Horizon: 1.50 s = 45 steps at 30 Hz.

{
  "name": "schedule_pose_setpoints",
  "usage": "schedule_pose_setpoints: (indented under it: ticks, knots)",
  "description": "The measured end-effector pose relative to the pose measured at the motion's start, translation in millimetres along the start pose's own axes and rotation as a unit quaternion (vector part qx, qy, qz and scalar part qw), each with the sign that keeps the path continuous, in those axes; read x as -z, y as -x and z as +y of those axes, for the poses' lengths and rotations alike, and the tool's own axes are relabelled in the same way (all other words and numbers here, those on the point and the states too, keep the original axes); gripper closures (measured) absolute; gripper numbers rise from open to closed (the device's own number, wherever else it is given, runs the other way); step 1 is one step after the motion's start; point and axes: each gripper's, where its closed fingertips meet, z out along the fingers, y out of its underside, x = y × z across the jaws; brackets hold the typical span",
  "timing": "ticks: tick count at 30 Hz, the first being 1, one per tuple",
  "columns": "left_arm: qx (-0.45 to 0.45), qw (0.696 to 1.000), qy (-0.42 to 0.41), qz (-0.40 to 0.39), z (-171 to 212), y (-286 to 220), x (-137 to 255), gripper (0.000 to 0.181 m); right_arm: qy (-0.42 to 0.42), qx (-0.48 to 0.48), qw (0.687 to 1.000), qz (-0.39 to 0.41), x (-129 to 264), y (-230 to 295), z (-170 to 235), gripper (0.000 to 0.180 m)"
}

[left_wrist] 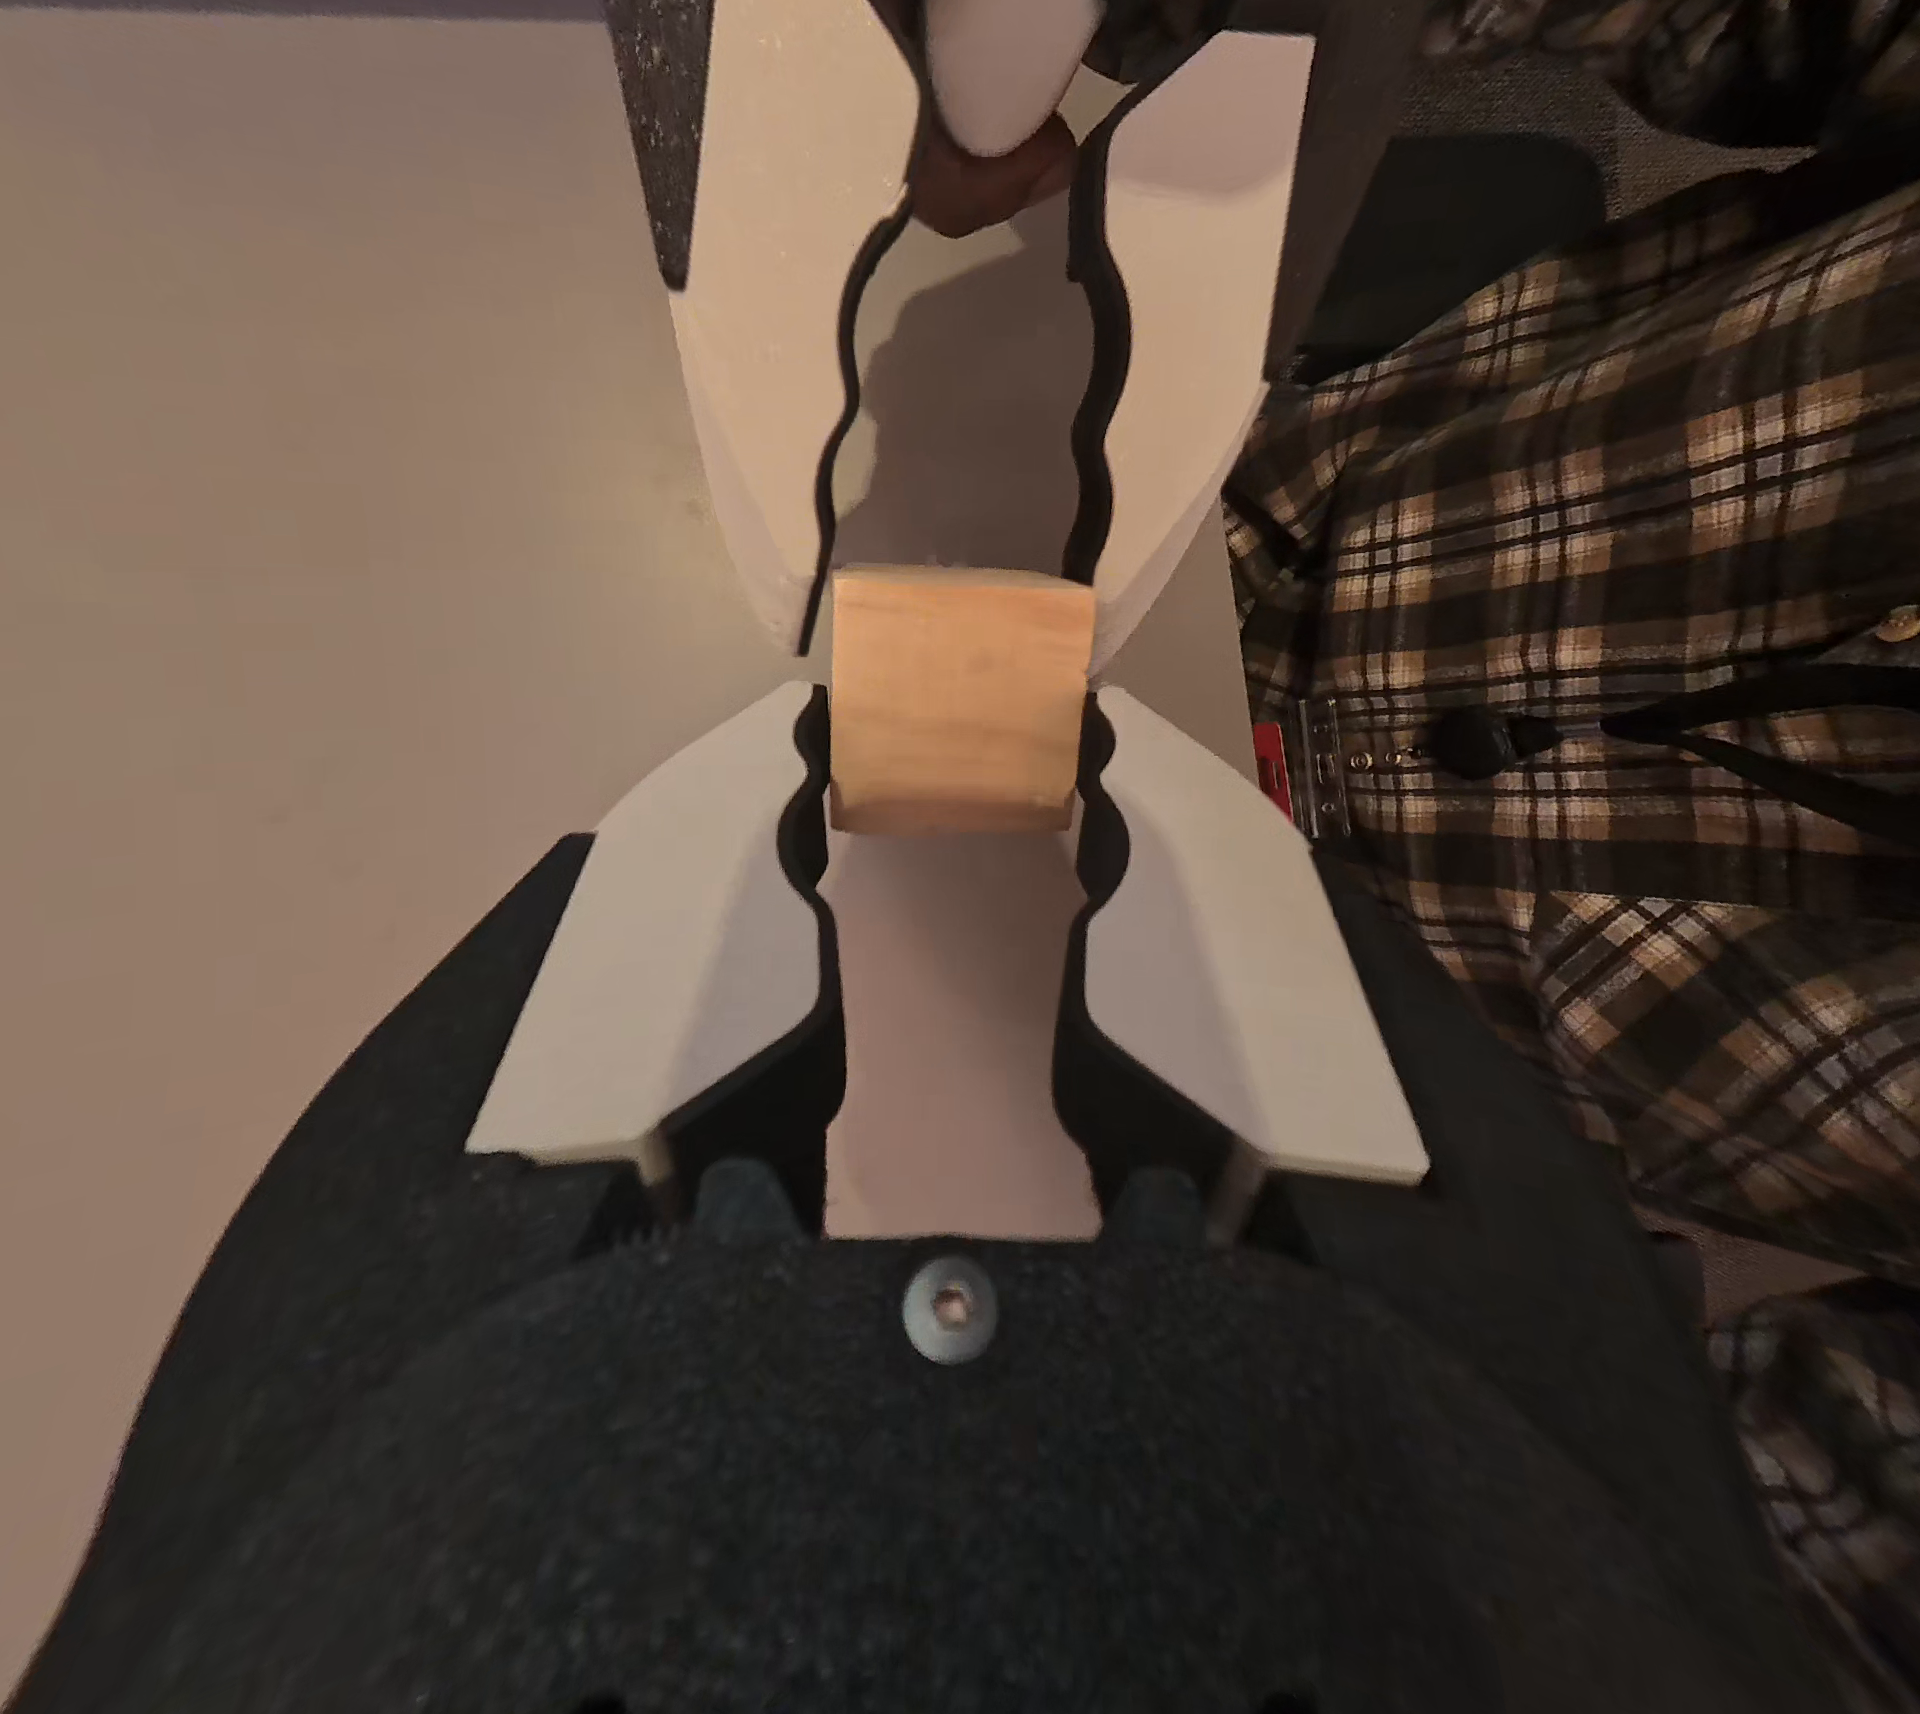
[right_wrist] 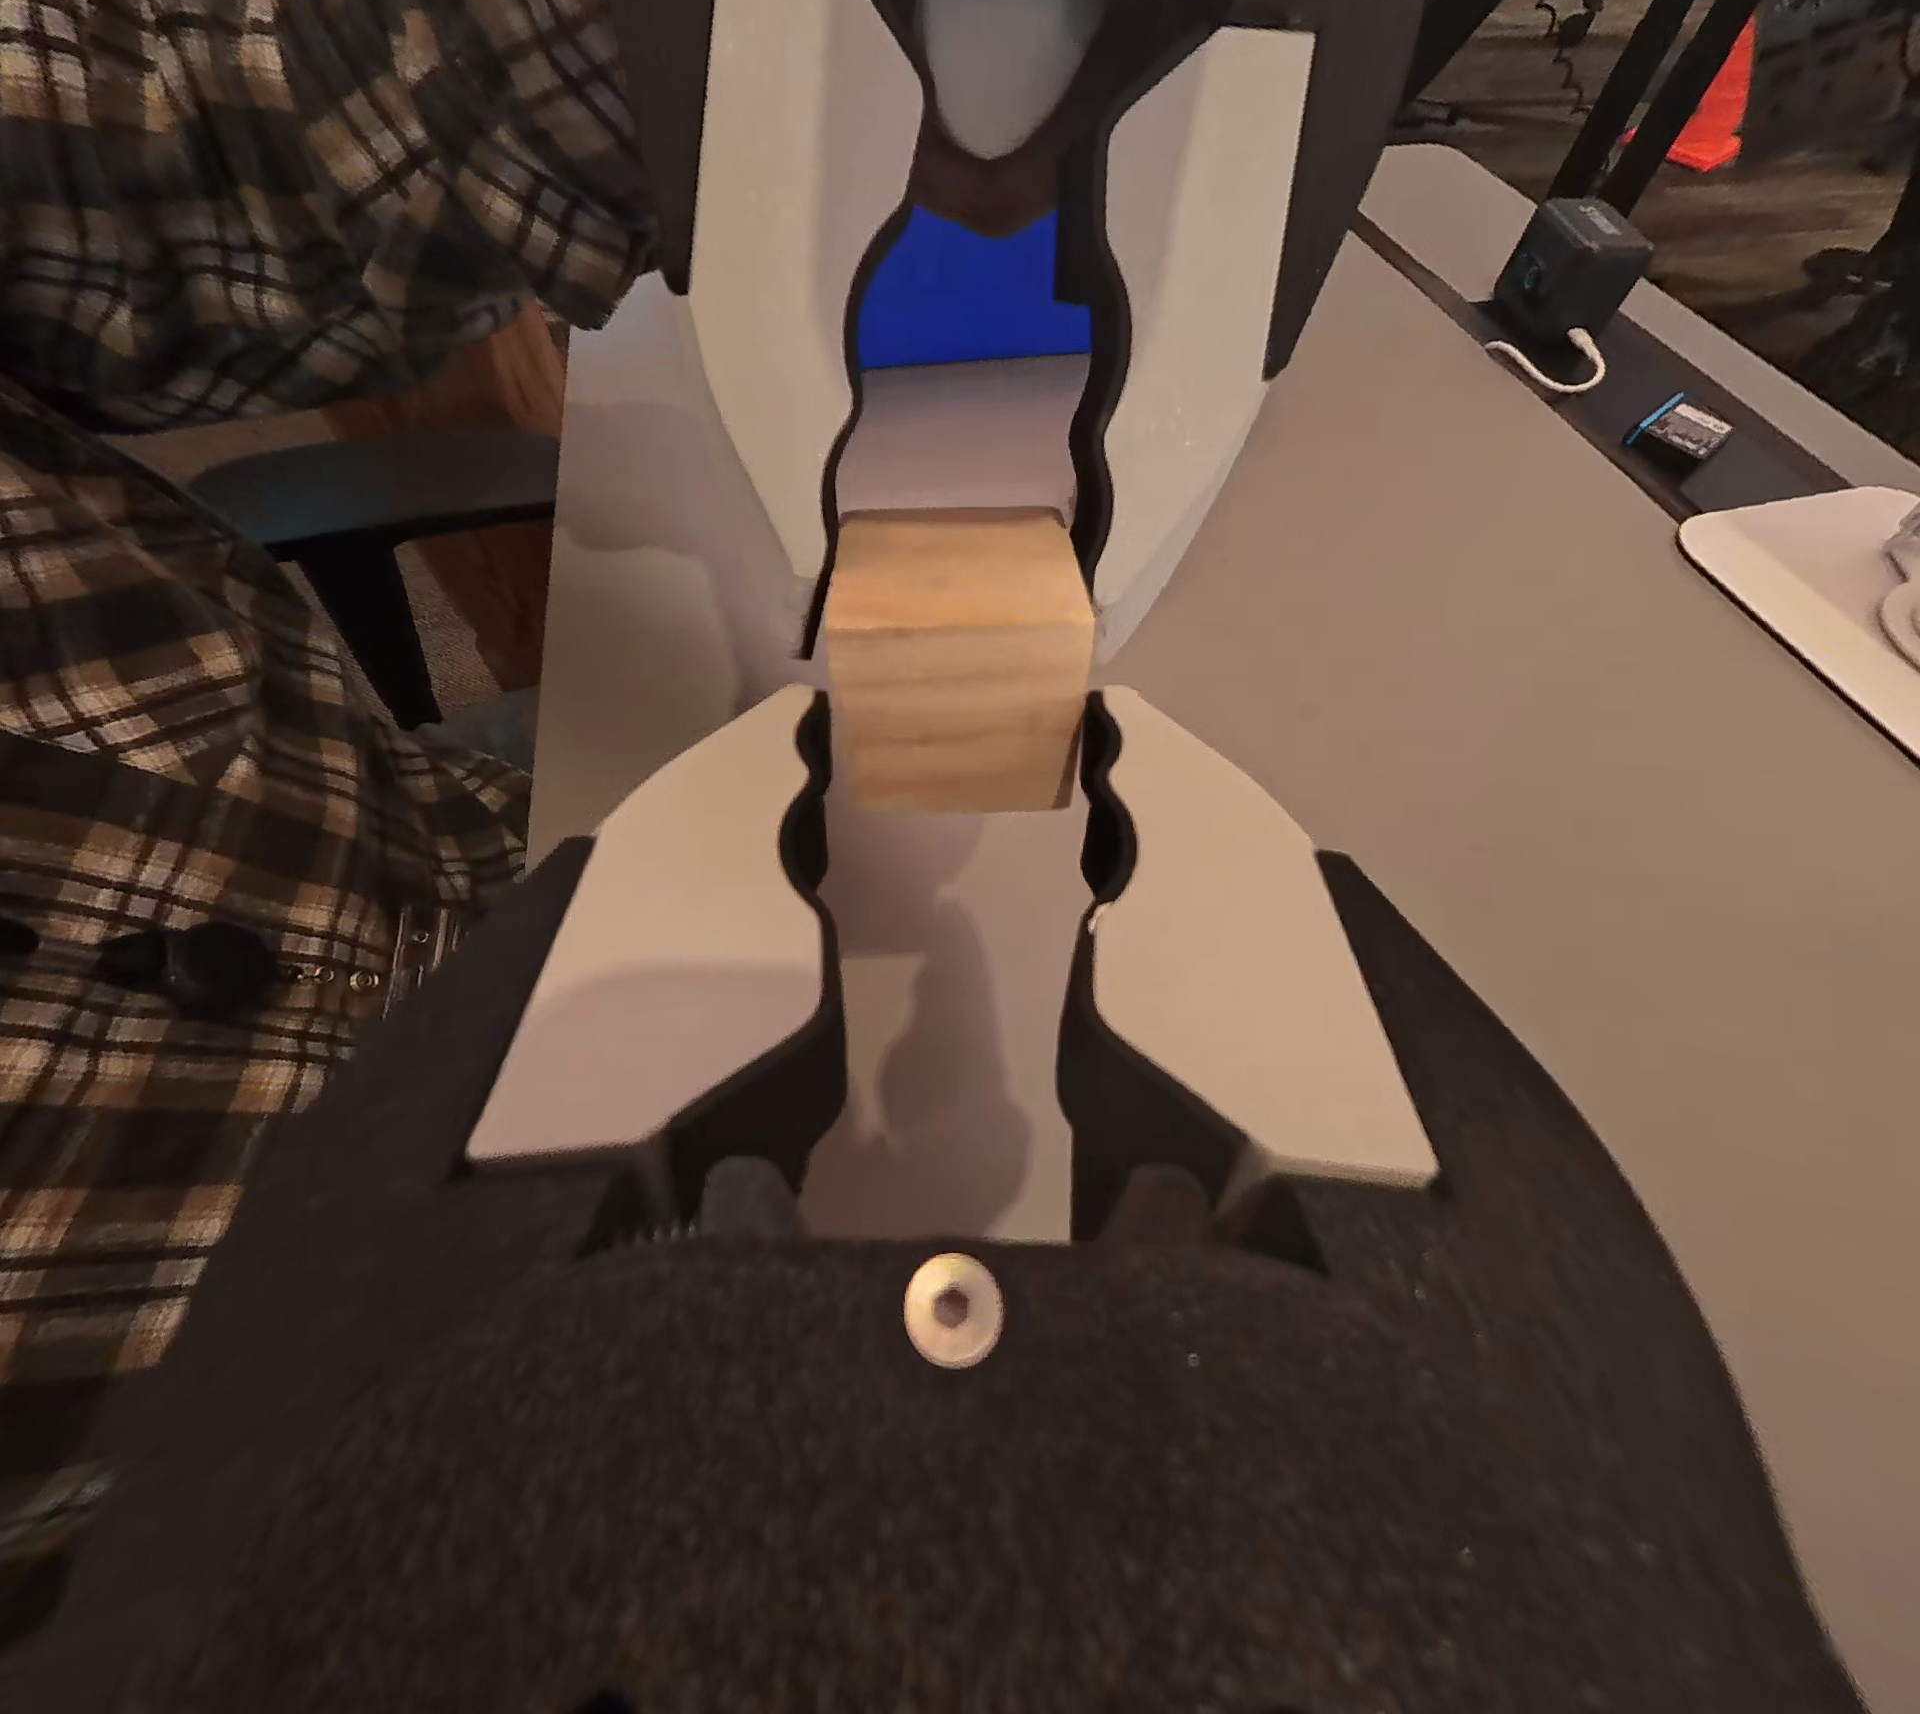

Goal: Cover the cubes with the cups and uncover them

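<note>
My left tool (left_wrist: 958, 698) and my right tool (right_wrist: 958, 696) meet tip to tip over the pale grey desk (left_wrist: 312, 521), and one small, light-coloured wooden cube (left_wrist: 961, 703) sits between all four tips. In the left wrist view my own white fingers (left_wrist: 686, 916) with their wavy black pads stand on either side of the block's lower half, narrowed to about its width; the opposite tool's fingers close in on its upper half in the same way. The right wrist view shows the mirror of this, the cube (right_wrist: 958, 662) framed by both pairs. Both tools look closed onto the block, though I cannot tell for certain whether it is lifted or resting on the desk.

As for the task, I judge it barely begun or between stages: no cup shows in either view, so nothing is covered here. Only this one cube is in sight. Covering and uncovering both appear to lie ahead.

A plaid-shirted person (left_wrist: 1610, 573) sits just beside the desk edge, and a small black camera (right_wrist: 1574, 256) stands at the desk's far side
</note>
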Motion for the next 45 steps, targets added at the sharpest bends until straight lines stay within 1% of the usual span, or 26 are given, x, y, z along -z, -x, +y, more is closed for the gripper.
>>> schedule_pose_setpoints:
  ticks: [7, 9, 10, 12, 13, 15, 18, 21, 23, 25, 29, 32, 35, 45]
  knots:
    - [0.004, 0.999, -0.017, 0.03, -3.1, -6.6, -2.1, 0.133, 0.025, 0.002, 1.0, -0.014, 2.8, 4.1, 2.3, 0.135]
    - [0.014, 0.999, -0.04, 0.028, -7.2, -5.3, 1.7, 0.116, 0.046, -0.002, 0.999, 0.0, 12.9, 0.8, 3.9, 0.135]
    - [0.018, 0.998, -0.052, 0.02, -8.2, -2.8, 4.6, 0.111, 0.059, -0.012, 0.998, 0.016, 21.4, -3.2, 4.7, 0.135]
    - [0.031, 0.996, -0.082, 0.005, -8.8, -0.5, 11.6, 0.098, 0.102, -0.04, 0.992, 0.06, 48.2, -15.2, 7.9, 0.135]
    - [0.037, 0.994, -0.099, -0.003, -8.3, -0.6, 15.3, 0.094, 0.128, -0.057, 0.986, 0.094, 66.8, -24.2, 10.1, 0.136]
    - [0.047, 0.99, -0.126, -0.033, -2.8, 0.4, 23.1, 0.092, 0.192, -0.106, 0.959, 0.18, 113.2, -47.5, 19.1, 0.135]
    - [0.069, 0.98, -0.17, -0.08, 8.1, -1.0, 34.9, 0.093, 0.275, -0.216, 0.894, 0.278, 186.1, -72.6, 40.0, 0.135]
    - [0.076, 0.969, -0.218, -0.087, 15.8, -14.6, 41.9, 0.1, 0.319, -0.346, 0.821, 0.323, 236.0, -83.7, 70.0, 0.135]
    - [0.079, 0.966, -0.233, -0.08, 20.5, -24.8, 43.0, 0.105, 0.337, -0.406, 0.784, 0.328, 250.7, -89.4, 95.3, 0.135]
    - [0.081, 0.966, -0.233, -0.082, 25.5, -31.9, 43.1, 0.106, 0.353, -0.446, 0.755, 0.327, 256.1, -94.4, 122.1, 0.135]
    - [0.078, 0.968, -0.217, -0.097, 34.8, -41.2, 47.1, 0.106, 0.375, -0.498, 0.711, 0.325, 256.0, -104.4, 171.2, 0.135]
    - [0.076, 0.968, -0.21, -0.113, 40.2, -42.6, 53.2, 0.107, 0.396, -0.523, 0.683, 0.32, 253.7, -107.2, 199.1, 0.135]
    - [0.081, 0.967, -0.213, -0.118, 44.0, -42.5, 57.6, 0.107, 0.405, -0.534, 0.668, 0.323, 251.4, -111.1, 213.8, 0.135]
    - [0.087, 0.967, -0.209, -0.117, 48.5, -40.5, 55.1, 0.108, 0.431, -0.548, 0.641, 0.323, 240.4, -110.6, 240.4, 0.135]
